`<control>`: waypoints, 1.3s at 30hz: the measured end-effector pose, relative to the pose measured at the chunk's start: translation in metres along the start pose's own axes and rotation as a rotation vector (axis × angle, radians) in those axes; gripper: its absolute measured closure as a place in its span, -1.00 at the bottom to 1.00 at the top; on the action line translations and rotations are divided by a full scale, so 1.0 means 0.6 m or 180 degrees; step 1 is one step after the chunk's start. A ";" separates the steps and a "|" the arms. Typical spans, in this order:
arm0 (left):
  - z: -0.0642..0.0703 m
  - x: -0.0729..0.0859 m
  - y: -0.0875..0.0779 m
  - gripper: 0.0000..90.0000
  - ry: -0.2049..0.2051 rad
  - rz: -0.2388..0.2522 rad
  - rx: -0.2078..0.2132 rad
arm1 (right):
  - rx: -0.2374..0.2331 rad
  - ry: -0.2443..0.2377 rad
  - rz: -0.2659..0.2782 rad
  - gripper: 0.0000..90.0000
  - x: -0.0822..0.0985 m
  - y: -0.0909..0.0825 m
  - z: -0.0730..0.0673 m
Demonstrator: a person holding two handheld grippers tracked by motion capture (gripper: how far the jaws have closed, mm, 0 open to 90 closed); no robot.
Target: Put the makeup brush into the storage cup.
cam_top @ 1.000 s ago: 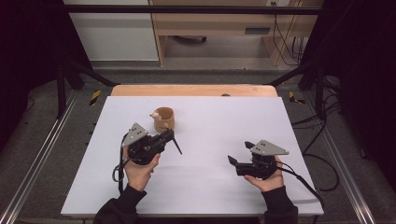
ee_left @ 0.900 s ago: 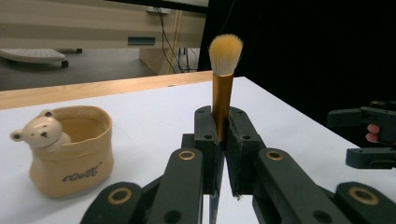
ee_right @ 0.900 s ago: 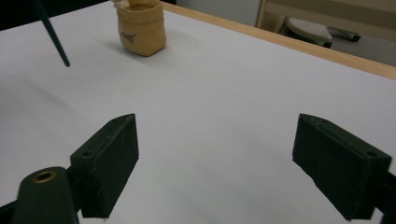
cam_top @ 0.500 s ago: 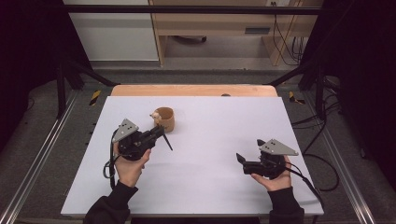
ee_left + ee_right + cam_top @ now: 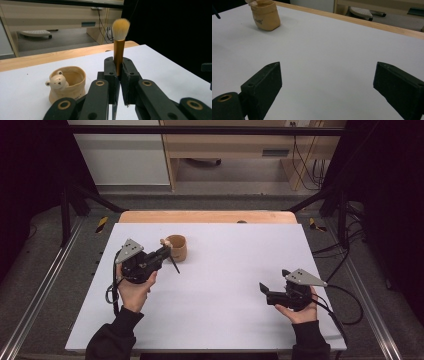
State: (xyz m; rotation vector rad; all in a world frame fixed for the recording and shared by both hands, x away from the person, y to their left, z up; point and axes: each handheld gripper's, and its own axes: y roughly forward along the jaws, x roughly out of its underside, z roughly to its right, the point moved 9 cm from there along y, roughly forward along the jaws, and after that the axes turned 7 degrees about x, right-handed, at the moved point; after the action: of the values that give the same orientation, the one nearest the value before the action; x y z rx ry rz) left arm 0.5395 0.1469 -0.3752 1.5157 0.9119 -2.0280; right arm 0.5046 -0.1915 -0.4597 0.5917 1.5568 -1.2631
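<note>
A makeup brush [image 5: 119, 47] with a gold ferrule and tan bristles stands upright between the jaws of my left gripper [image 5: 119, 72], which is shut on it. From above, my left gripper [image 5: 166, 254] hovers just left of a tan bear-faced cup [image 5: 177, 248], and the brush's dark handle [image 5: 175, 265] slants down to the right. The cup [image 5: 67, 85] stands upright at the lower left of the left gripper view. My right gripper [image 5: 262, 290] sits low at the right of the white table [image 5: 225, 270]. Its jaws have just been opening and nothing is between them [image 5: 327, 85].
The cup [image 5: 265, 17] stands far off at the upper left of the right gripper view. A wooden strip [image 5: 207, 216] runs along the table's far edge. Metal rails [image 5: 45, 290] flank both sides, and cables trail from the right gripper.
My left hand has carried the brush leftward and a little up, closer beside the cup. My right hand has drifted to the right, its jaws standing wider.
</note>
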 end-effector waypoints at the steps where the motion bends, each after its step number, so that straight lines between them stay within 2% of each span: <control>1: -0.001 -0.002 0.000 0.85 0.0002 0.0003 -0.0005 | 0.0006 0.0014 0.0001 -0.81 0.000 0.000 0.002; 11: -0.017 -0.021 0.011 0.85 0.0038 -0.0002 -0.0111 | 0.0033 0.0079 -0.0019 -0.81 0.005 0.001 0.011; 13: -0.020 -0.026 0.015 0.85 0.0026 0.0004 -0.0124 | 0.0045 0.0043 -0.0029 -0.80 0.006 0.002 0.013; 39: -0.057 -0.068 0.055 0.85 0.0066 -0.0002 -0.0342 | 0.0041 0.0042 -0.0036 -0.80 0.007 0.004 0.011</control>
State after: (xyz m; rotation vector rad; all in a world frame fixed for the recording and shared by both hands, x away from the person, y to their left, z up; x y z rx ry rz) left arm 0.5971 0.1482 -0.3503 1.4811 1.0126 -1.9347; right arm 0.5080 -0.1977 -0.4640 0.6013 1.5659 -1.2808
